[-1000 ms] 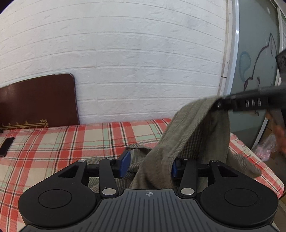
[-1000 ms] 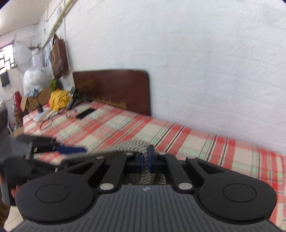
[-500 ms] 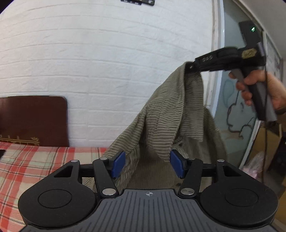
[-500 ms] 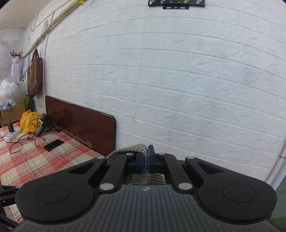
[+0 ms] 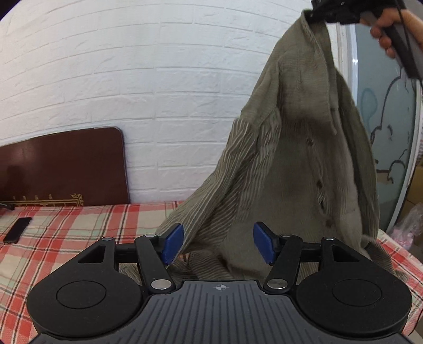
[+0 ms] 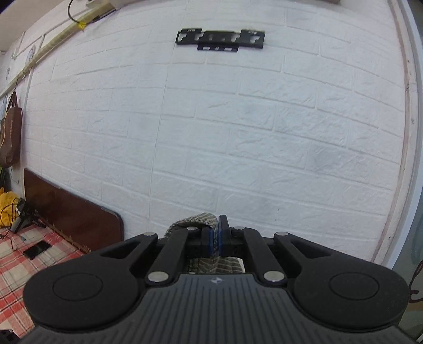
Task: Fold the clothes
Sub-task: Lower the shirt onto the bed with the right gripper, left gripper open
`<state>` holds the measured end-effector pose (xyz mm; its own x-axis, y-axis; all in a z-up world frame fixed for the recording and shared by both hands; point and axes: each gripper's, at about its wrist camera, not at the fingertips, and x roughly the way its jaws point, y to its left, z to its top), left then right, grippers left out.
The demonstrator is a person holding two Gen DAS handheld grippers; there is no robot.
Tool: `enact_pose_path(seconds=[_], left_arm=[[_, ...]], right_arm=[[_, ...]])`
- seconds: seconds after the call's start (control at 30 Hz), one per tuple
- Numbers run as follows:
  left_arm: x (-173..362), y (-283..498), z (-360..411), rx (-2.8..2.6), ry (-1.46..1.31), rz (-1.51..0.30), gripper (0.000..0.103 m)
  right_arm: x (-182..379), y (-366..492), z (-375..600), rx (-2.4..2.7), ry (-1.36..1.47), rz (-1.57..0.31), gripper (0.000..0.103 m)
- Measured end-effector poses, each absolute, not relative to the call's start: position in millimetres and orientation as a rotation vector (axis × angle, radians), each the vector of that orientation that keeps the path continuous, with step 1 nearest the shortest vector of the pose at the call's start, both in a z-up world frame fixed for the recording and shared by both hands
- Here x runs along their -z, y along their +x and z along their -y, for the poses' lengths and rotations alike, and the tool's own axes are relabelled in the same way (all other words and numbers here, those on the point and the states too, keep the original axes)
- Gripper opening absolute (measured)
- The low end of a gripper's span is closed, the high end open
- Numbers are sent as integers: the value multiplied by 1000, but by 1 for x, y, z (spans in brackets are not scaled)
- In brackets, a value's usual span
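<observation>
**Shirt hangs high from one gripper, other gripper waits open below**

Fingers of the right gripper [image 6: 218, 238] are pressed together on a fold of the green shirt [image 5: 298, 158]. A little bunch of striped cloth pokes up just past the blue pads [image 6: 211, 239], and more cloth shows under them. In the left wrist view the right gripper [image 5: 314, 12] is high up at the top edge, and a hand [image 5: 391, 23] holds its handle. The shirt hangs down from that pinch like a tent.

Fingers of the left gripper [image 5: 218, 244] are wide apart, and nothing is squeezed between them. The shirt hangs just past the two blue pads [image 5: 173, 243], in the gap between them. The pads do not press on it. The bottom of the shirt lies bunched on the bed [image 5: 79, 227], right under and in front of the left fingers. One bit of the hem trails off past the right-hand pad, near the bed's edge.

No boxes or baskets show up.

To the left of the left fingers the red checked bed is bare and flat, with only a dark phone [image 5: 17, 229] far off to that side. A brown headboard [image 5: 63, 166] stands behind it, against the white brick wall [image 6: 238, 132]. Past the right-hand finger the bed ends, and a glass door [image 5: 388, 127] stands close by. Ahead of the right fingers there is only wall, with a black bracket [image 6: 220, 39] high on it.
</observation>
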<state>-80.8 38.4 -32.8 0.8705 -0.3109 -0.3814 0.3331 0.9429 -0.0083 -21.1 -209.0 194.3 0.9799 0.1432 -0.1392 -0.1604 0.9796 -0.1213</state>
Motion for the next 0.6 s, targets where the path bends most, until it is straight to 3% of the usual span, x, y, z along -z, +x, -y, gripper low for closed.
enact_pose_path(seconds=[0.17, 0.47, 0.53, 0.57, 0.6], left_arm=[[47, -45, -36, 261, 69, -411, 74], [105, 22, -33, 209, 66, -622, 73], [118, 31, -36, 196, 51, -669, 73], [123, 34, -38, 190, 45, -688, 73], [127, 35, -40, 184, 43, -702, 73]], right_arm=[[-199, -18, 211, -176, -105, -131, 4], [-86, 55, 205, -149, -199, -491, 7], [-51, 71, 208, -128, -199, -595, 13], [-36, 77, 210, -122, -200, -646, 20], [-21, 81, 213, -119, -202, -698, 34]])
